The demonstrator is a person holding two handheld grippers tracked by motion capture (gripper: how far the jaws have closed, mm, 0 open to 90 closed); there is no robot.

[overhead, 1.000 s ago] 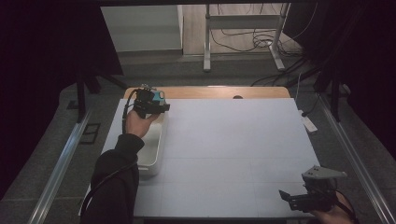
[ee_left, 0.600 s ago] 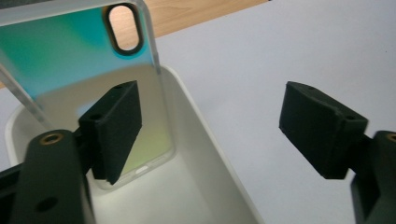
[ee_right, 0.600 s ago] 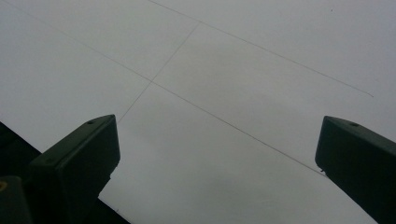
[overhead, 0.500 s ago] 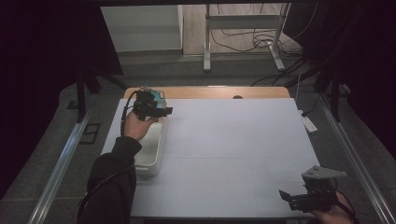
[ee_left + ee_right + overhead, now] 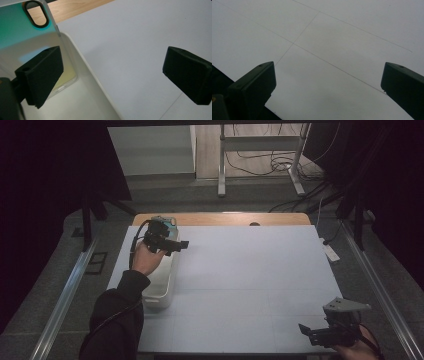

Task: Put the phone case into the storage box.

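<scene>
Left gripper (image 5: pixel 181 245): held above the far end of the white bin (image 5: pixel 165 292) at the left side of the table (image 5: pixel 250 270), jaws pointing toward the table's middle. In the left gripper view (image 5: pixel 112 75) the jaws stand wide apart, having just been opening, with nothing between them.

Phone case (image 5: pixel 22 27): clear, with a teal-to-yellow tint and an oval camera cut-out near its upper end. It stands tilted in the bin, leaning against the bin's wall (image 5: pixel 82 65). It lies behind and beside one black finger (image 5: pixel 41 75), outside the gap between the jaws; whether that finger touches it cannot be told. The other finger (image 5: pixel 190 72) hangs over bare white table, well apart from the case. In the high view a teal edge of the case (image 5: pixel 169 221) shows just past the gripper.

White bin: long and shallow, lying lengthwise along the table's left edge, under the person's left hand (image 5: pixel 146 260) and dark sleeve (image 5: pixel 117 320).

Right gripper (image 5: pixel 310 334): at the near right corner of the table, jaws apart over the bare surface, holding nothing, well apart from the bin and the case; in the right gripper view (image 5: pixel 328 92) thin ruled lines cross the white top between the jaws.
</scene>
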